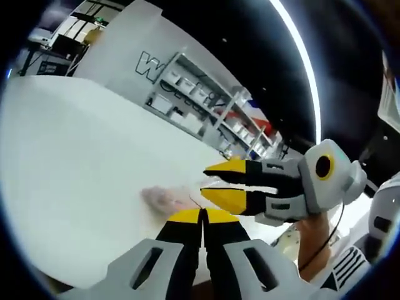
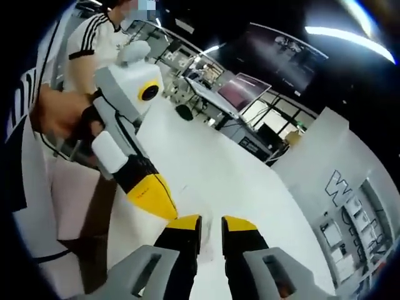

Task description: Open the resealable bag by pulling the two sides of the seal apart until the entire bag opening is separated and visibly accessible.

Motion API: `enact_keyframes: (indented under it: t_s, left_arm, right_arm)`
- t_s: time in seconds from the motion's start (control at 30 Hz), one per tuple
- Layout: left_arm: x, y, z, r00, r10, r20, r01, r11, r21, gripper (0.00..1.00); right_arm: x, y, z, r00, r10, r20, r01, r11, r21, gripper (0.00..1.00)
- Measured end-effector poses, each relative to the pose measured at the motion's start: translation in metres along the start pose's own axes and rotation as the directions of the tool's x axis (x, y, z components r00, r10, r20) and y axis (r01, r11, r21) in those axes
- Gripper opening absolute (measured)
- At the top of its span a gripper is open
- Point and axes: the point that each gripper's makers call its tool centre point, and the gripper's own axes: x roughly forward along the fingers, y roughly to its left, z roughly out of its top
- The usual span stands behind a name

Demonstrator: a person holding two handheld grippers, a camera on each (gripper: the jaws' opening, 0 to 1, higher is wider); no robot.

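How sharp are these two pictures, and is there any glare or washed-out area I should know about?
Left gripper view: the white table is overexposed and nearly featureless; a pinkish smear near the left gripper is too blurred to identify; a ceiling light strip bends with the fisheye. Right gripper view: the right gripper is fairly sharp, the background shelving soft.

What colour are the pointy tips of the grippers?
Yellow. It shows best in the left gripper view, on the right gripper coming in from the side.
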Motion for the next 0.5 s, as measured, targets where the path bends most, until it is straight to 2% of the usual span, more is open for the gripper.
enact_keyframes:
  t_s: [0.27,0.33,0.5]
  left_arm:
    - [0.002,-0.003,-0.006,1.0,-0.004,-0.026,0.004,1.0,0.017,0.01]
    - [0.002,-0.002,-0.007,0.999,0.0,-0.035,0.001,1.0,0.026,0.01]
    - [0.005,-0.003,-0.009,0.999,0.002,-0.049,0.0,0.999,0.042,0.01]
  right_arm:
    - [0.003,-0.01,-0.007,1.0,-0.027,-0.005,0.027,0.999,0.034,0.04]
    - [0.003,-0.016,-0.005,0.999,-0.051,0.019,0.05,0.997,0.062,0.0]
    - [0.001,-0.033,0.001,0.991,-0.115,0.072,0.105,0.986,0.13,0.0]
